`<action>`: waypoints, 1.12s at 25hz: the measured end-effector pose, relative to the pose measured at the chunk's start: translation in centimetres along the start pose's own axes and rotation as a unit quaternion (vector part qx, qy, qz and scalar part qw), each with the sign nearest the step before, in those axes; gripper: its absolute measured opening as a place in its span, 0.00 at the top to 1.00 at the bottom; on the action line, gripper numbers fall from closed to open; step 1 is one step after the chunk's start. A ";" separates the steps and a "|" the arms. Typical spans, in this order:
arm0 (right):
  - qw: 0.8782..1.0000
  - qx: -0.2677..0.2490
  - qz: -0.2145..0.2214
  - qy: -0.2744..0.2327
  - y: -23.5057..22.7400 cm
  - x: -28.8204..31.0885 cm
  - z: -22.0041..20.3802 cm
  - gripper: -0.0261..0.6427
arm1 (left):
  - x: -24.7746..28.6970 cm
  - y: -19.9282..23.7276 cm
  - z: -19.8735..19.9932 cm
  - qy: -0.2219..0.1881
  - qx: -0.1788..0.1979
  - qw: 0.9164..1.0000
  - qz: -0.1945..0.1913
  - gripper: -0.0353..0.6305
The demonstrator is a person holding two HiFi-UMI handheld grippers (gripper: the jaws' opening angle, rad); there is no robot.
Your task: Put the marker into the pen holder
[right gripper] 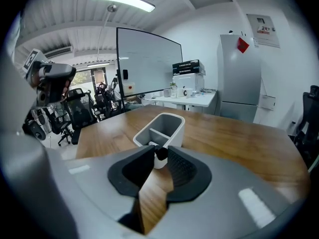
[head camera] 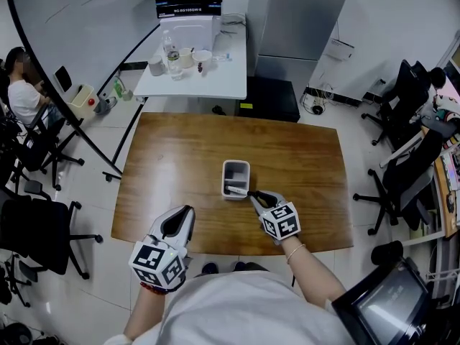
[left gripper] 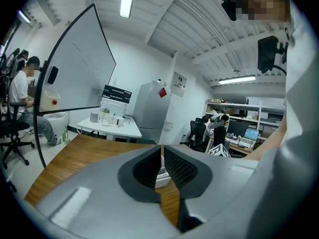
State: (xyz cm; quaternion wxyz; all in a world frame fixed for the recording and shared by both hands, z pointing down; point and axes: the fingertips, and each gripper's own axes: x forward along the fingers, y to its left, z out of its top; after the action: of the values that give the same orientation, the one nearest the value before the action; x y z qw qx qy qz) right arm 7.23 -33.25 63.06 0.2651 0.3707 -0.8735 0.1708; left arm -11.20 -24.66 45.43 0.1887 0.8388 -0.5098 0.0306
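Note:
A grey-white pen holder [head camera: 236,165] with a divider stands in the middle of the wooden table [head camera: 309,157]. The white marker [head camera: 235,190] lies slanted in its near compartment, black cap over the near rim. My right gripper [head camera: 251,193] is right at that rim. In the right gripper view the black cap of the marker [right gripper: 160,155] sits between the tips of the right gripper [right gripper: 160,151], whose jaws stand slightly parted, with the pen holder [right gripper: 172,119] just beyond. My left gripper [head camera: 189,209] hovers over the table's near left, jaws together and empty [left gripper: 162,151].
A white side table [head camera: 215,81] with bottles and cups stands beyond the far edge. Office chairs flank the table at left [head camera: 36,228] and right [head camera: 402,178]. A person [head camera: 21,95] sits at far left. A monitor [head camera: 392,307] is at lower right.

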 end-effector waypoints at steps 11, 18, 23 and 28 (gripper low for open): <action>1.000 -0.013 0.001 0.005 0.1 -0.8 -0.7 0.78 | -0.4 -0.1 -0.2 -0.002 0.002 1.000 -0.002 0.91; 0.999 -0.012 -0.013 -0.042 0.6 -3.0 1.1 0.78 | 0.0 -0.6 0.2 -0.017 0.007 1.000 -0.005 0.90; 0.997 -0.013 -0.019 -0.076 1.1 -4.9 3.0 0.78 | 0.3 -1.5 0.8 -0.026 0.016 0.999 -0.025 0.89; 0.992 -0.019 -0.029 -0.123 2.2 -7.6 5.8 0.78 | -0.1 -1.5 1.0 -0.024 0.017 0.999 -0.032 0.86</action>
State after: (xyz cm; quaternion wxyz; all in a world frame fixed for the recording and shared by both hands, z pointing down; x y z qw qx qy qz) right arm 8.10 -30.40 53.71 0.1676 0.4087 -0.8916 0.1002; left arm -10.10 -24.29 44.07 0.1633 0.8582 -0.4865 0.0128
